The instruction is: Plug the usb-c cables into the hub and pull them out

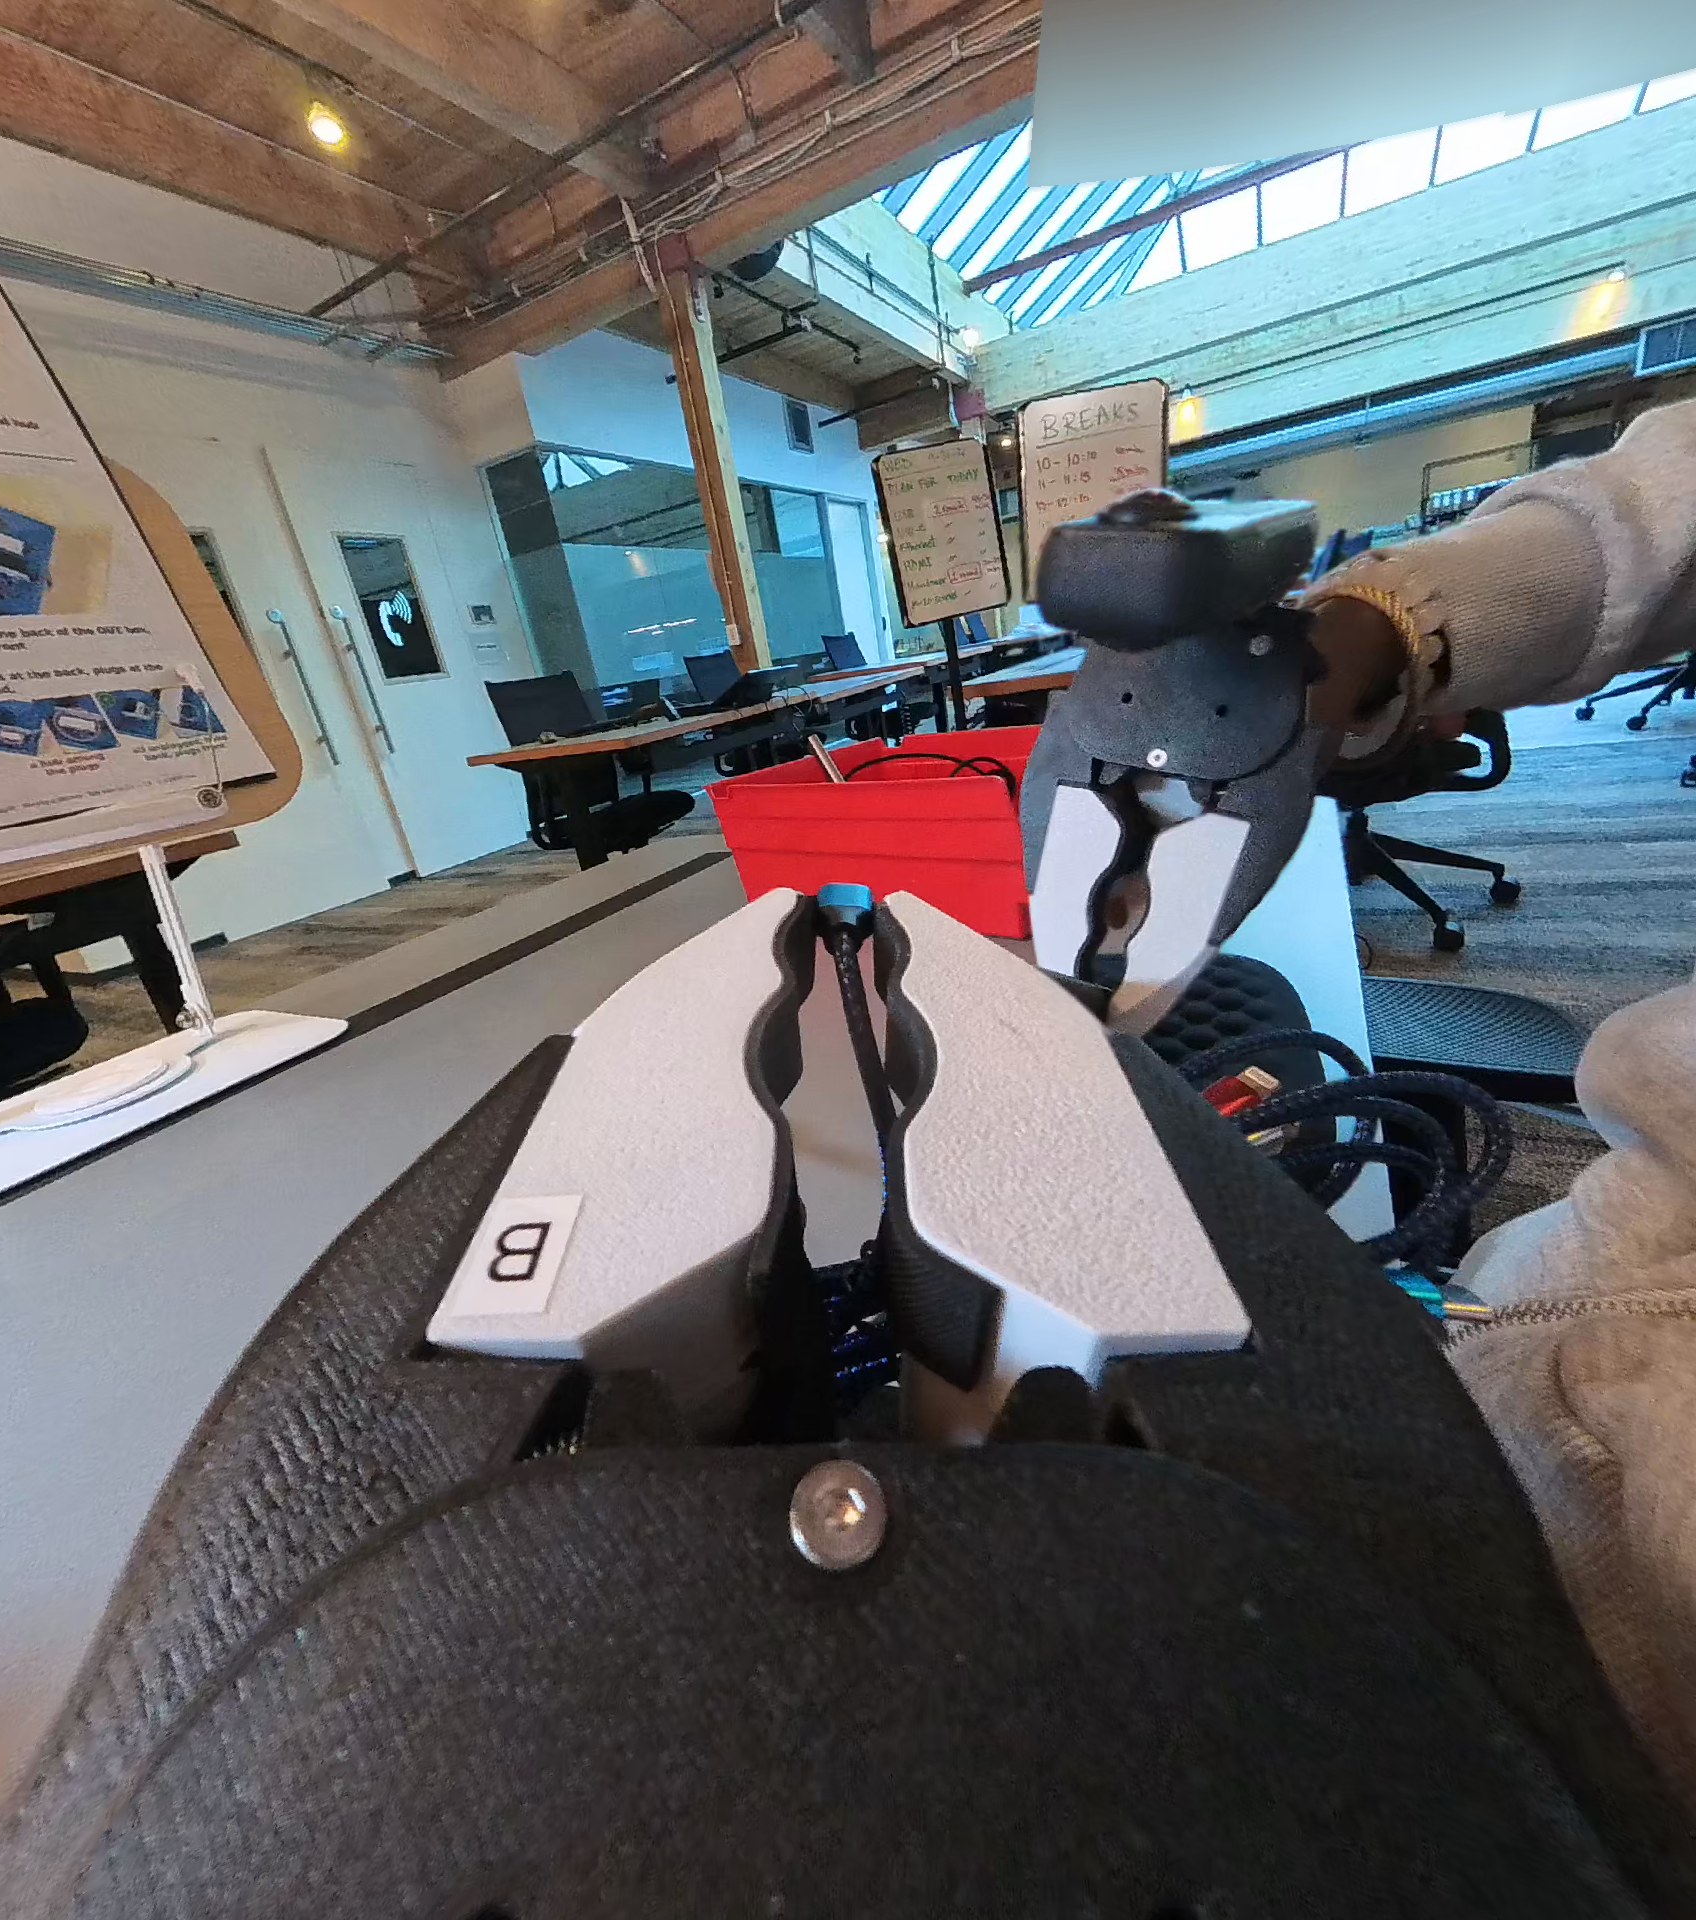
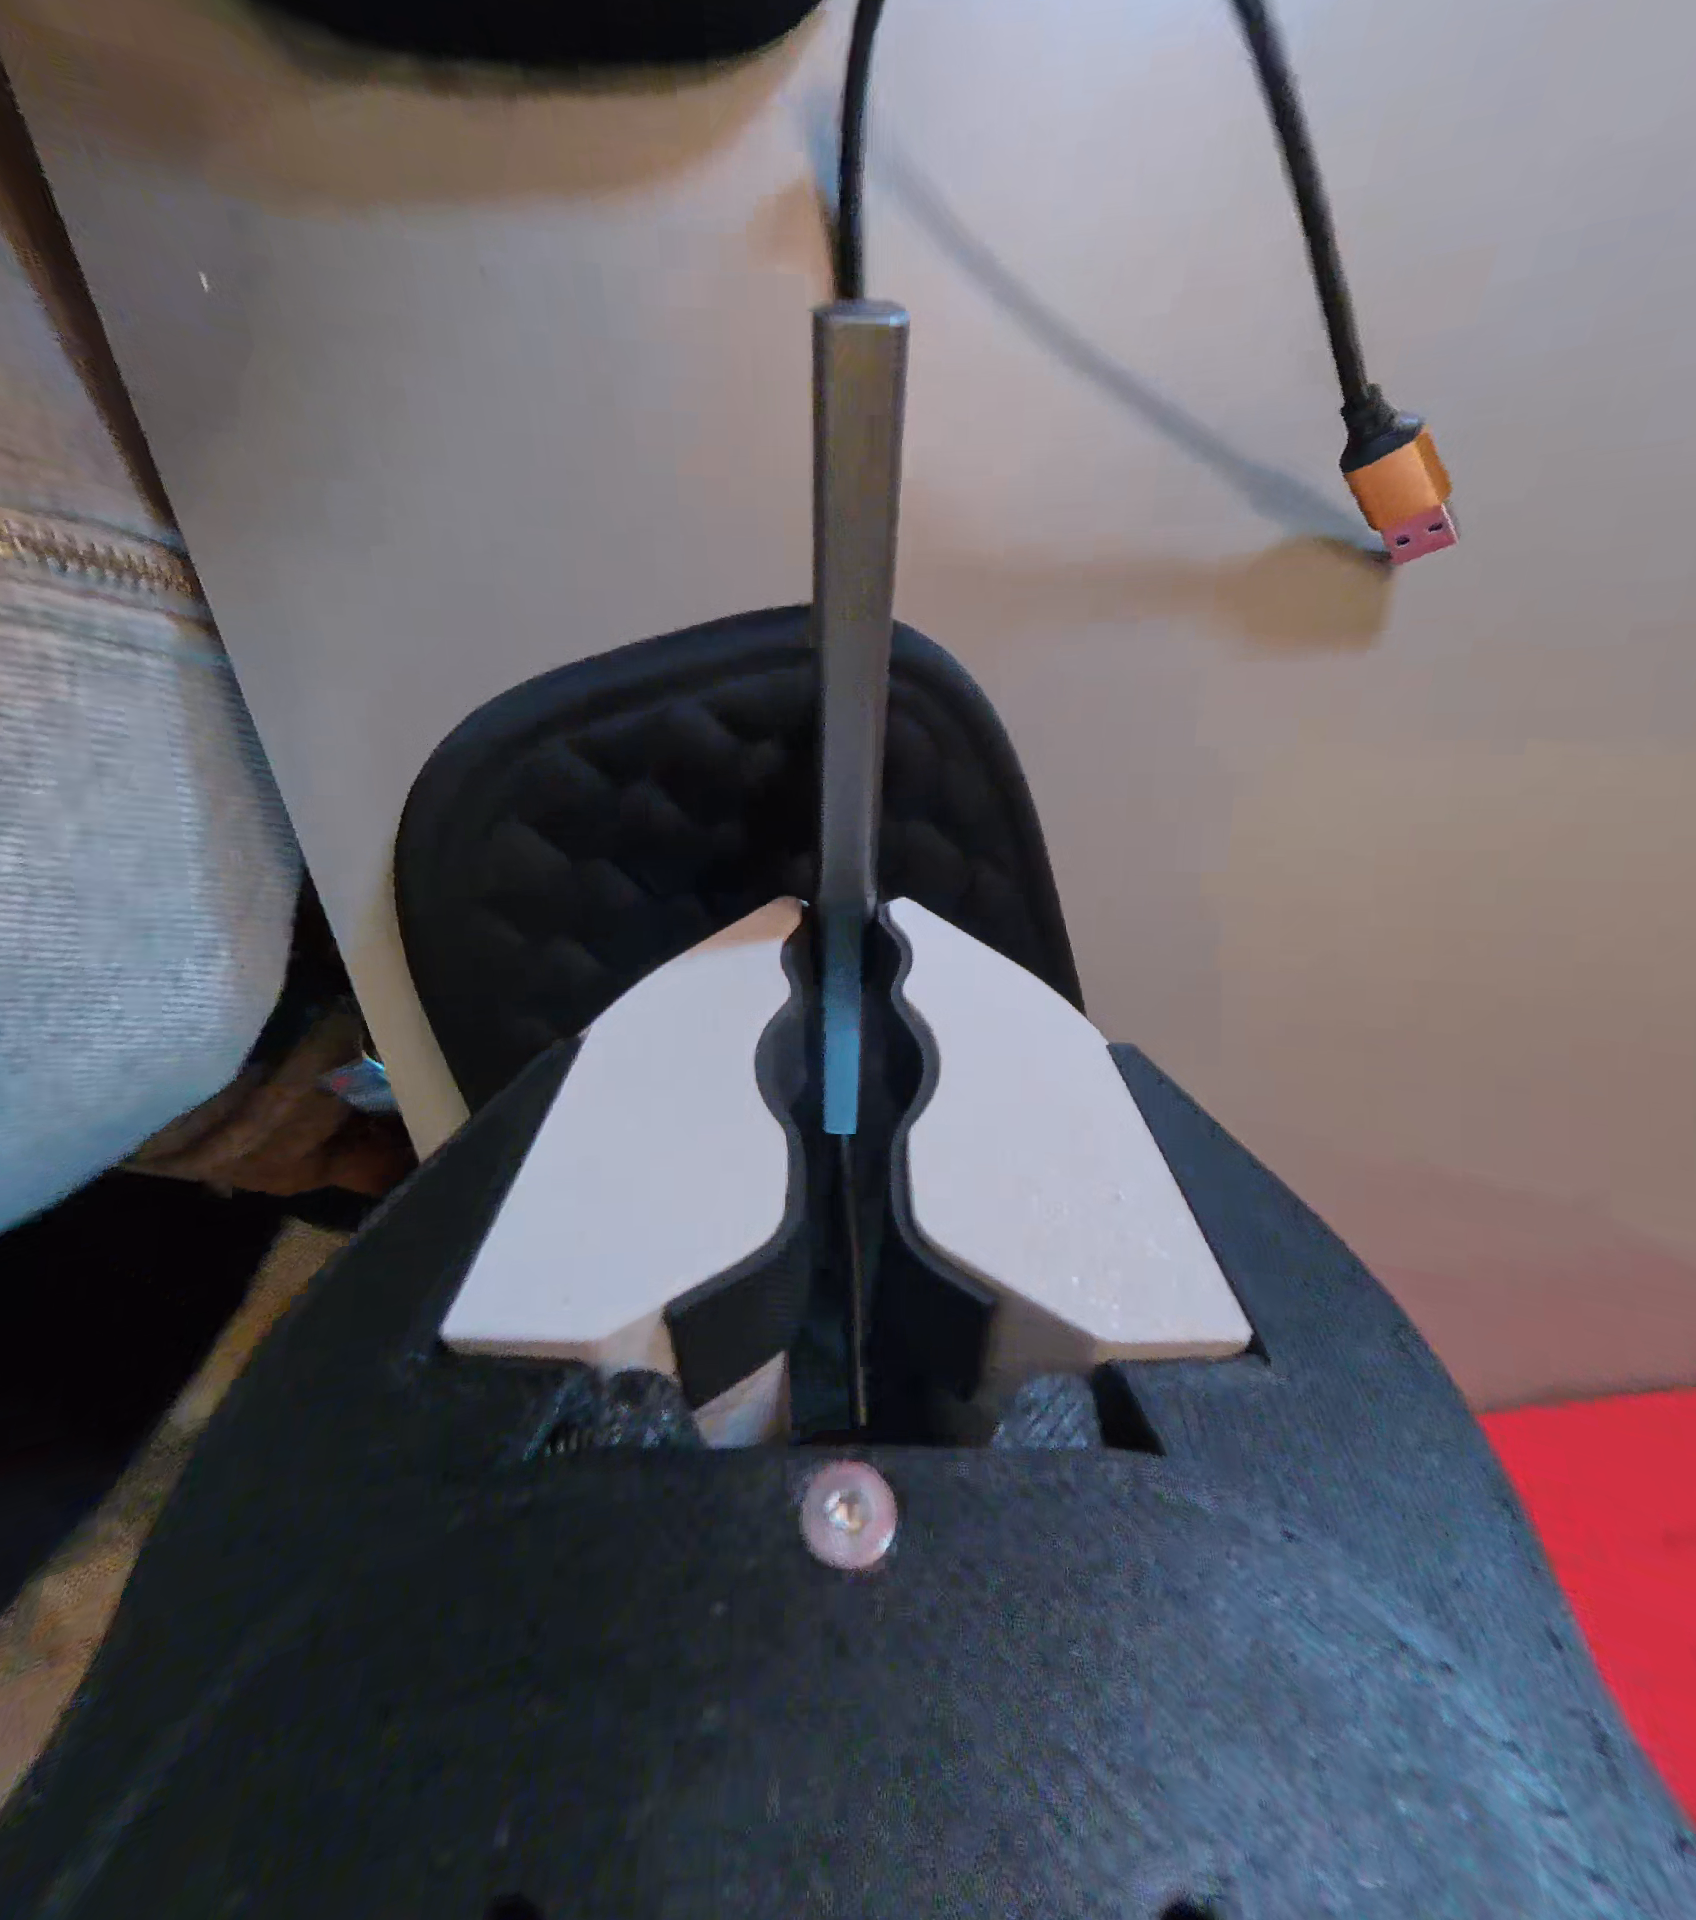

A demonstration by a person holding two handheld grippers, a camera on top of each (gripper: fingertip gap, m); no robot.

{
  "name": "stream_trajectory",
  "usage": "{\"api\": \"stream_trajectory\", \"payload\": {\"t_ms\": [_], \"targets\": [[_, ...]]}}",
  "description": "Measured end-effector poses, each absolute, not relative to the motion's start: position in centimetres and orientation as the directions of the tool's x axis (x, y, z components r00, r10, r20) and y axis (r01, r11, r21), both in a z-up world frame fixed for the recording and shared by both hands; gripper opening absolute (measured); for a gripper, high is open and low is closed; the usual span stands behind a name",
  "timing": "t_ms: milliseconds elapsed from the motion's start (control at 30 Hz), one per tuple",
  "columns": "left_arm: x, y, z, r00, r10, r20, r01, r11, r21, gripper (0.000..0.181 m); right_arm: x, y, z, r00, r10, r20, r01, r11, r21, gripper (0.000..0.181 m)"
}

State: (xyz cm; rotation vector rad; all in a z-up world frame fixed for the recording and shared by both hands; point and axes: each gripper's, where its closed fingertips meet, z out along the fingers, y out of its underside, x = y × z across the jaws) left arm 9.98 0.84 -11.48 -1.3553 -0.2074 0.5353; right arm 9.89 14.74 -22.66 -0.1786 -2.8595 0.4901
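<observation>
Left gripper (image 1: 839, 914) fingers clamp plug (image 1: 842, 902) at 12; right gripper (image 2: 846, 914) pinches hub (image 2: 856, 623) (edge-on). Not plugged yet, pull-out pending.

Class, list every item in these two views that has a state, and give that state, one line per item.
Left claw: shut on blue-tipped cable.
Right claw: shut on grey hub, held edge-on.
Orange-tipped cable: unplugged, dangling.
Red bin: open-topped.

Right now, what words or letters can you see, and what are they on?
I won't copy writing out; here is what bears it.
White sticker on the left gripper's finger.
Two whiteboards: handwriting.
Poster on the stand: printed lines.
Right wrist view: none.
</observation>
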Motion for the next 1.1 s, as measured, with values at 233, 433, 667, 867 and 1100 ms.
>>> {"api": "stream_trajectory", "payload": {"t_ms": [233,433,667,867,1100], "targets": [[10.3,1.1,-11.7,0.87,0.46,-0.176,-0.248,0.101,-0.963,0.01,7.9,12.6,-16.8,-0.624,0.346,-0.7,0.781,0.247,-0.574,0.01],[10.5,2.1,-12.5,0.877,0.431,-0.213,-0.246,0.023,-0.969,0.011,8.4,10.0,-15.2,-0.349,-0.014,-0.937,0.937,0.028,-0.349,0.01],[10.9,4.0,-14.8,0.892,0.361,-0.271,-0.222,-0.172,-0.96,0.011,10.1,6.7,-15.0,-0.297,-0.154,-0.942,0.937,0.141,-0.319,0.01],[11.2,4.9,-15.7,0.914,0.329,-0.237,-0.166,-0.23,-0.959,0.011,10.3,5.4,-15.4,-0.338,-0.078,-0.938,0.917,0.197,-0.346,0.01],[11.6,5.3,-16.3,0.921,0.293,-0.255,-0.178,-0.266,-0.947,0.011,10.6,5.1,-15.7,-0.339,-0.038,-0.94,0.913,0.228,-0.339,0.01]]}}
